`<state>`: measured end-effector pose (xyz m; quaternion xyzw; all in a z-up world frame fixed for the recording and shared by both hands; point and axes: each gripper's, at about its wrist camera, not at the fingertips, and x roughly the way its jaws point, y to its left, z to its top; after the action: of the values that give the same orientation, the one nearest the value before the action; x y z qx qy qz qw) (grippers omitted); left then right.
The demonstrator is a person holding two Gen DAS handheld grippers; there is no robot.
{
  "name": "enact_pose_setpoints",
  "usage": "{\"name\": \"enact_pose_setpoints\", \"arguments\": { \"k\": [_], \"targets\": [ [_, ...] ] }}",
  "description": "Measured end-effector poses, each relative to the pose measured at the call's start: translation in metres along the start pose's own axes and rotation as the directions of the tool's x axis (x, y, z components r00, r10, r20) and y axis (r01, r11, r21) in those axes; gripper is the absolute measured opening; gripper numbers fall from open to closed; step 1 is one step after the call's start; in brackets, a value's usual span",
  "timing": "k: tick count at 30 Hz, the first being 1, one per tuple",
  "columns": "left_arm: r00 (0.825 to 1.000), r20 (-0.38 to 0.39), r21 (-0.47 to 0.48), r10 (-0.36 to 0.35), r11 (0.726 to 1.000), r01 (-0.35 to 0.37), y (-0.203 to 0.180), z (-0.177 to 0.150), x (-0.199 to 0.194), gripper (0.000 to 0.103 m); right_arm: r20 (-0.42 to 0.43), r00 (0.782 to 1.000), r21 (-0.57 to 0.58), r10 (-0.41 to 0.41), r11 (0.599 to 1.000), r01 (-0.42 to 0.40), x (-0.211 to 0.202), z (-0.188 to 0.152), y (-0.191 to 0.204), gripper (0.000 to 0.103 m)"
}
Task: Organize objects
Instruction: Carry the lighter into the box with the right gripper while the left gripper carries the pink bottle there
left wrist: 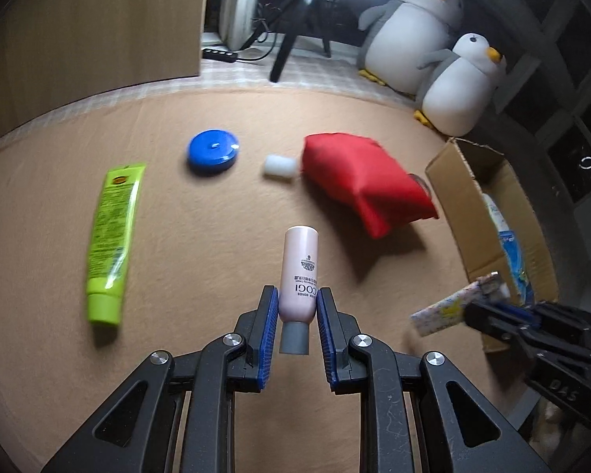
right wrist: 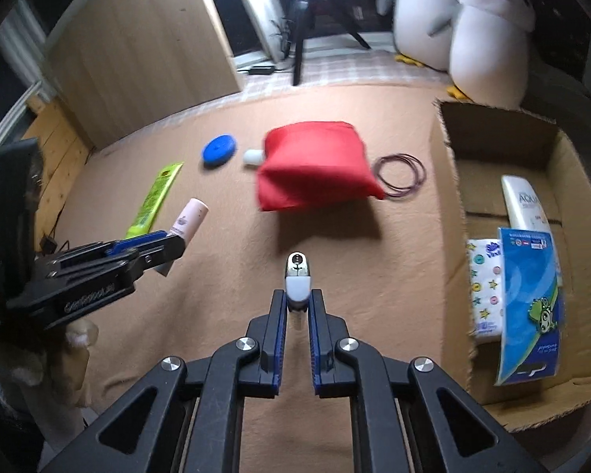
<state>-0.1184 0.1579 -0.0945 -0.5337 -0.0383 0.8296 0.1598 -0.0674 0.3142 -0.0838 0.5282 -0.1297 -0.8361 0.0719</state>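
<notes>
My left gripper (left wrist: 297, 295) is shut on a pink tube (left wrist: 300, 260) with a grey cap, held above the tan blanket. My right gripper (right wrist: 297, 295) is shut on a small lighter (right wrist: 297, 276) with a white top, also lifted. In the right wrist view the left gripper (right wrist: 173, 242) shows at the left with the pink tube (right wrist: 193, 216) sticking out. In the left wrist view the right gripper (left wrist: 480, 303) holds the patterned lighter (left wrist: 449, 309) near an open cardboard box (right wrist: 500, 134). The box holds a white bottle (right wrist: 524, 205), a tissue pack (right wrist: 484, 283) and a blue card pack (right wrist: 528, 299).
On the blanket lie a green tube (left wrist: 112, 236), a blue round tape measure (left wrist: 212, 151), a small white cylinder (left wrist: 279, 165), a red pouch (left wrist: 362, 181) and a loop of thin hair ties (right wrist: 400, 175). Two plush penguins (left wrist: 409, 31) sit behind, beside a wooden panel (left wrist: 90, 27).
</notes>
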Motion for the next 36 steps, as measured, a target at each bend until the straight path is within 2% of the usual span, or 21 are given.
{"name": "enact_pose_setpoints", "arguments": {
  "k": [5,10,14,18,24,29,33,34,35,36],
  "targets": [
    [1.000,0.002,0.011,-0.007,1.000,0.007,-0.012,0.004,-0.004,0.022,0.009,1.000,0.020,0.017,1.000,-0.017,0.004,-0.001,-0.007,0.010],
    [0.999,0.023,0.029,-0.028,0.999,0.027,-0.027,0.012,-0.010,0.022,0.086,0.996,0.061,0.017,0.998,-0.022,-0.030,0.003,-0.020,0.010],
    [0.997,0.042,0.076,-0.067,0.995,0.064,-0.058,0.026,-0.013,0.022,0.149,0.988,0.056,-0.044,0.998,0.036,-0.063,0.008,-0.035,0.010],
    [0.992,0.044,0.128,-0.121,0.985,0.115,-0.101,0.041,-0.006,0.022,0.195,0.968,0.073,-0.160,0.986,0.148,-0.092,0.010,-0.064,0.010],
    [0.985,0.023,0.184,-0.173,0.969,0.165,-0.165,0.059,0.018,0.022,0.182,0.950,0.143,-0.254,0.963,0.230,-0.107,0.007,-0.115,0.010],
    [0.986,0.009,0.224,-0.166,0.961,0.160,-0.205,0.068,0.042,0.022,0.151,0.950,0.162,-0.273,0.955,0.248,-0.103,0.006,-0.140,0.010],
    [0.986,0.005,0.246,-0.165,0.956,0.158,-0.222,0.072,0.052,0.022,0.131,0.958,0.162,-0.256,0.958,0.234,-0.096,0.005,-0.149,0.010],
    [0.986,0.008,0.251,-0.166,0.955,0.159,-0.225,0.073,0.052,0.023,0.127,0.961,0.160,-0.247,0.961,0.226,-0.095,0.005,-0.150,0.010],
    [0.987,0.009,0.255,-0.163,0.954,0.156,-0.228,0.074,0.052,0.032,0.126,0.962,0.158,-0.240,0.963,0.220,-0.095,0.004,-0.149,0.012],
    [0.986,0.013,0.254,-0.166,0.954,0.158,-0.227,0.074,0.050,0.043,0.127,0.964,0.159,-0.236,0.964,0.215,-0.095,0.004,-0.150,0.023]
  ]
}}
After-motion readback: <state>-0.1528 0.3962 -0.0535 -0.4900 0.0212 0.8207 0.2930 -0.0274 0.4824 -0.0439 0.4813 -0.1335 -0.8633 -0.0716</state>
